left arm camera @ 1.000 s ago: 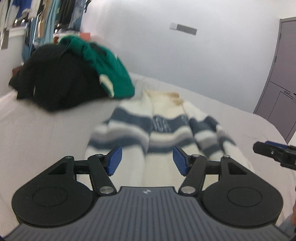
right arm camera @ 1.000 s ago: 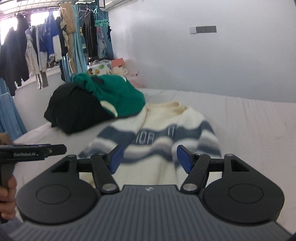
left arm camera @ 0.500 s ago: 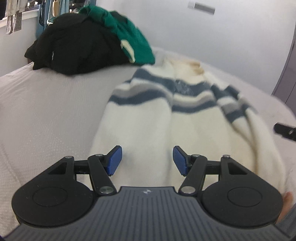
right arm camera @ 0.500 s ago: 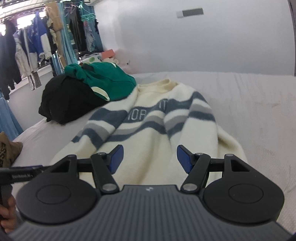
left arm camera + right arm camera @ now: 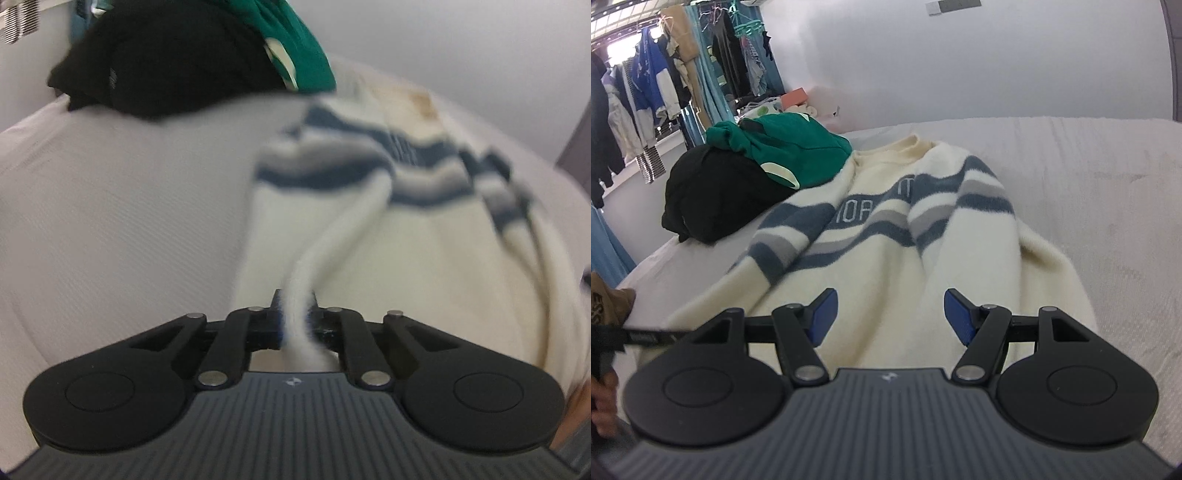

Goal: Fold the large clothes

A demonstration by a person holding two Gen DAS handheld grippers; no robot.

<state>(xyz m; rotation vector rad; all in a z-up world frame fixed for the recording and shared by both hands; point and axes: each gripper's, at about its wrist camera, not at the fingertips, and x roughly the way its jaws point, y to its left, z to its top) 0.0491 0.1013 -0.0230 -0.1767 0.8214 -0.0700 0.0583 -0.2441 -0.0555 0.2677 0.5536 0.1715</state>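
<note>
A cream sweater [image 5: 886, 236] with blue and grey stripes lies front up on the white bed [image 5: 1089, 177], collar at the far end. In the left wrist view the sweater [image 5: 424, 258] is blurred. My left gripper [image 5: 295, 325] is shut on a fold of its lower left hem, which rises as a ridge from the jaws. My right gripper [image 5: 889, 314] is open and empty, just above the sweater's lower right part. The left gripper's side [image 5: 646, 336] shows at the left edge of the right wrist view.
A pile of black [image 5: 713, 199] and green clothes [image 5: 786, 155] sits on the bed beyond the sweater's left shoulder; it also shows in the left wrist view [image 5: 177, 55]. Hanging clothes [image 5: 646, 103] line the far left. A white wall [image 5: 997, 66] stands behind the bed.
My left gripper moved down to the sweater's hem and shut on it. My right gripper came lower and closer over the sweater and stayed open.
</note>
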